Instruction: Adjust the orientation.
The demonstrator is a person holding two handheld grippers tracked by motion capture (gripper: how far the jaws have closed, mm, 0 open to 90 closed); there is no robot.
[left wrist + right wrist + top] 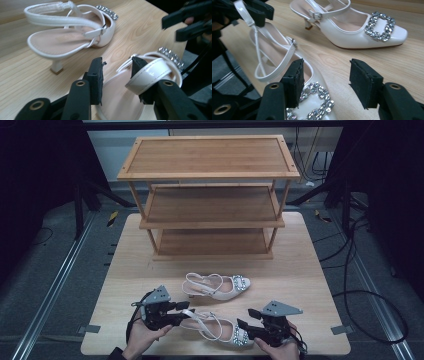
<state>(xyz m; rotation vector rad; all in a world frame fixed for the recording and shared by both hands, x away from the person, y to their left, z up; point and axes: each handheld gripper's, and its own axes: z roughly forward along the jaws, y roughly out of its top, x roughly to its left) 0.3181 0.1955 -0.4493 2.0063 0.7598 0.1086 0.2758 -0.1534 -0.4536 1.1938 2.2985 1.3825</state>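
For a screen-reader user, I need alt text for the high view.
A person's two hands hold grippers at the near shoe, a white slingback: the left gripper at its strap, the right gripper open at its jewelled toe. The second shoe lies behind it, before an empty three-shelf rack on the table.

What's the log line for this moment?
left gripper: open around near shoe strap | right gripper: open at its toe | far shoe: untouched

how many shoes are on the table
2. The far shoe stands alone at mid-table, in front of the wooden rack. The near shoe lies at the front edge between the left gripper and the right gripper. None visible on the rack's shelves.
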